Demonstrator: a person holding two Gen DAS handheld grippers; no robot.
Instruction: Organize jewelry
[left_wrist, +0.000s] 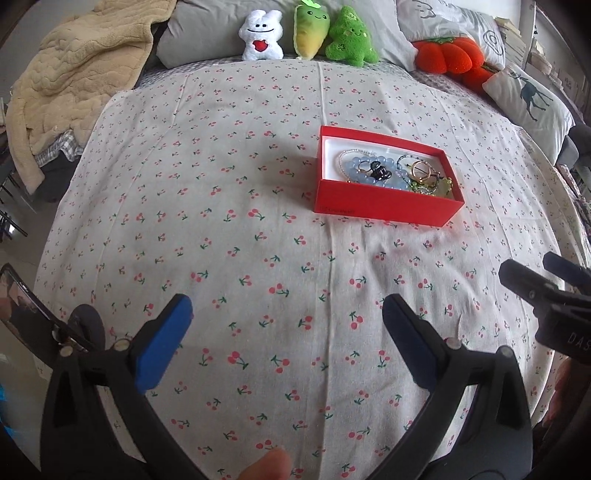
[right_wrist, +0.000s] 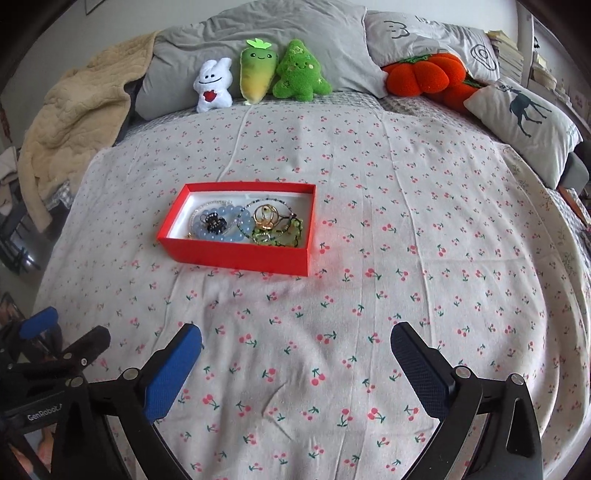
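Right wrist view: a cherry-print bedspread (right_wrist: 406, 221) is spread wide beneath both grippers.

Ahead and left of the right gripper (right_wrist: 295, 350), whose jaws are held wide apart with nothing between them, a red box (right_wrist: 236, 254) is set, with the jewelry (right_wrist: 243, 221) heaped inside. The left gripper (left_wrist: 286, 314) is likewise spread and unladen; from it the box is seen ahead and to the right.

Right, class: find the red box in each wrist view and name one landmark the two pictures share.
Left wrist: the red box sits right of centre, in the upper half, on the cherry-print sheet.
Right wrist: the red box sits left of centre, about mid-height.
Shared landmark: the white plush, at the left end of the toy row by the pillows.
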